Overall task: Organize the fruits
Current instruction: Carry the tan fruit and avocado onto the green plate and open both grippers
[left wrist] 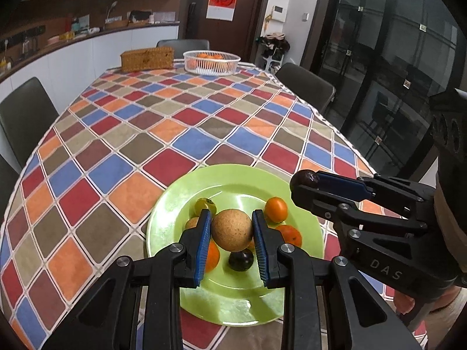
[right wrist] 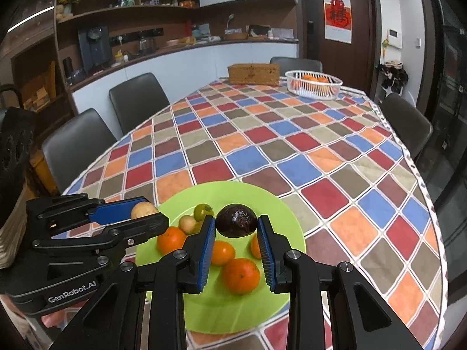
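Note:
A green plate (left wrist: 233, 180) (right wrist: 233, 192) lies at the near end of the table with several oranges (left wrist: 276, 209) (right wrist: 241, 275), a small green fruit (left wrist: 205, 205) (right wrist: 203, 211), a small tan fruit (right wrist: 187, 224) and a dark fruit (left wrist: 240, 259). My left gripper (left wrist: 232, 229) (right wrist: 146, 214) is shut on a round tan fruit (left wrist: 232, 229) (right wrist: 143, 210) above the plate. My right gripper (right wrist: 236, 222) (left wrist: 305, 181) is shut on a dark wrinkled fruit (right wrist: 236, 221) (left wrist: 305, 178) above the plate's right side.
The table has a checkered cloth (left wrist: 163, 134). At its far end stand a white mesh basket (left wrist: 211, 62) (right wrist: 313, 84) with oranges and a woven box (left wrist: 147, 58) (right wrist: 253, 73). Dark chairs (left wrist: 23, 116) (right wrist: 137, 99) ring the table. A counter runs along the left wall.

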Available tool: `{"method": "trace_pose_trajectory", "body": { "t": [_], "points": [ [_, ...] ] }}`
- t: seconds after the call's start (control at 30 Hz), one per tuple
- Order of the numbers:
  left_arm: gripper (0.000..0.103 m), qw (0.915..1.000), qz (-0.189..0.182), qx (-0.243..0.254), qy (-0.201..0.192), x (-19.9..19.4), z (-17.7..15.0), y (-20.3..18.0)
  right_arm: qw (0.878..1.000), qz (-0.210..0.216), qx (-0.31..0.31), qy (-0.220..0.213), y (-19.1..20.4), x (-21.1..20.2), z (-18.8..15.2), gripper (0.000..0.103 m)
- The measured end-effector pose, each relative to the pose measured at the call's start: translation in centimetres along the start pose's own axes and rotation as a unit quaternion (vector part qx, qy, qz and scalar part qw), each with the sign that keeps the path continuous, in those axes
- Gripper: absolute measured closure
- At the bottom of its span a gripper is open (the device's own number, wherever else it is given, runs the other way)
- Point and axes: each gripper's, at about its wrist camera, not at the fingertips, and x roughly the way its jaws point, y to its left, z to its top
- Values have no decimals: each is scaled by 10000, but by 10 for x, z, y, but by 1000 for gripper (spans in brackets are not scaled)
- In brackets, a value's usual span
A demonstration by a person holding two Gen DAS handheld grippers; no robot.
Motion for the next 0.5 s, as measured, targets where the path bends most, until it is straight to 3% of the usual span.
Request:
{"method": "trace_pose_trajectory", "body": {
  "t": [0.5],
  "points": [
    [75, 9994, 51, -22, 330, 31, -2, 10, 9988, -63, 18, 490, -13, 52, -2, 72]
  ]
}}
